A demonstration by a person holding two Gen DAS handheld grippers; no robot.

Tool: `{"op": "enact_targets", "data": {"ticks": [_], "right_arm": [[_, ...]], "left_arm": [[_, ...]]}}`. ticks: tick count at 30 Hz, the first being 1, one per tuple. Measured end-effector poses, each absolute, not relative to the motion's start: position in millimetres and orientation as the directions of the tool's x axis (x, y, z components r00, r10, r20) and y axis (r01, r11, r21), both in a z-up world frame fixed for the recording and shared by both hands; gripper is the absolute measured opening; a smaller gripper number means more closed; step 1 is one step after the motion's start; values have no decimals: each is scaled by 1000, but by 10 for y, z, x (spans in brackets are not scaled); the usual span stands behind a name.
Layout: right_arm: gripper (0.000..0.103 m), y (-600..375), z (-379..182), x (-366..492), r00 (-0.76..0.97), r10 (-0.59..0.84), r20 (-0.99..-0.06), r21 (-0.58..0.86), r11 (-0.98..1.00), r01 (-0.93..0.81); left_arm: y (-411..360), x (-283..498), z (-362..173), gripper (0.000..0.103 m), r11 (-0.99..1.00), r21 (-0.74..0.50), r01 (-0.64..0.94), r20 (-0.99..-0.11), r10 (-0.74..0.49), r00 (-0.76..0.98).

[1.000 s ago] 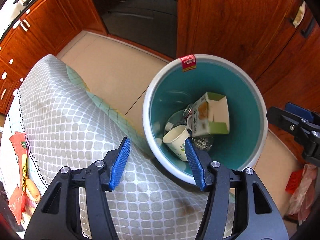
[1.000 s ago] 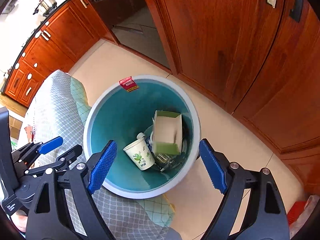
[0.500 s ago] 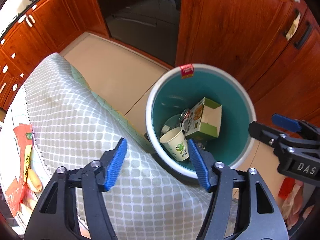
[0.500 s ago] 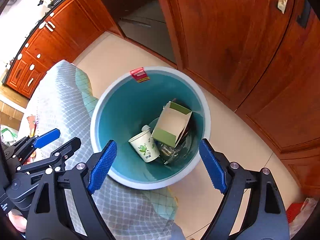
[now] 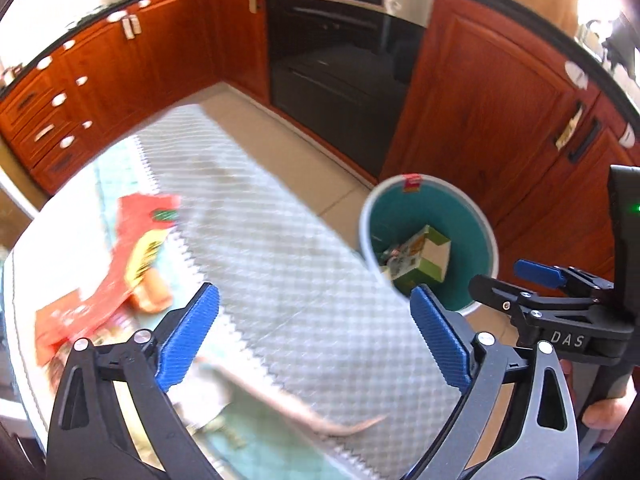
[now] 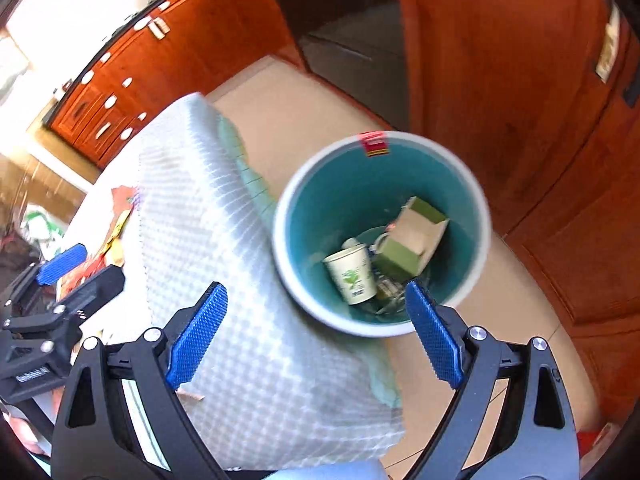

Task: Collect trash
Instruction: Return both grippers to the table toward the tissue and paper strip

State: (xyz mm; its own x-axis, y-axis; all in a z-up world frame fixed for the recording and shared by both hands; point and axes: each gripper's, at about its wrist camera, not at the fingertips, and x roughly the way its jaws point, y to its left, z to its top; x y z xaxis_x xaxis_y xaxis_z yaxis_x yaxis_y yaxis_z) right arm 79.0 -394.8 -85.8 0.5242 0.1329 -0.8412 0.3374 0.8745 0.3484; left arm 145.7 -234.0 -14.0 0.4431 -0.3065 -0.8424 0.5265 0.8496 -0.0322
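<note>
Trash wrapper (image 5: 136, 248) waits on the bench (image 5: 280, 264); my left gripper (image 5: 314, 336), fingers just spread wide, empty, could shove it off, snagging cloth.

Both fisheye views daylit, blown-out glare at upper left over the countertop (image 6: 80, 20), heavy barrel distortion and dark vignette at the rims, motion blur smearing the quilted cloth (image 5: 280, 248) and red wrapper (image 5: 132, 248), while near gripper pads (image 5: 188, 334) stay sharp.
</note>
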Motion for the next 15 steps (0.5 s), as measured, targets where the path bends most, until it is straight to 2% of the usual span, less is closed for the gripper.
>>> {"op": "enact_targets", "data": {"ticks": [5, 8, 15], "right_arm": [[86, -3532, -807, 839, 511, 176, -842, 348, 900, 264], [86, -3283, -784, 864, 504, 192, -842, 336, 917, 213], [86, -2772, -762, 962, 482, 221, -848, 313, 942, 119]], "left_arm": [[-1739, 1378, -90, 98, 888, -52, 458, -837, -288, 465], [-1402, 1335, -140, 98, 911, -35, 410, -838, -251, 484], [-711, 1243, -330, 98, 948, -85, 308, -855, -228, 466]]}}
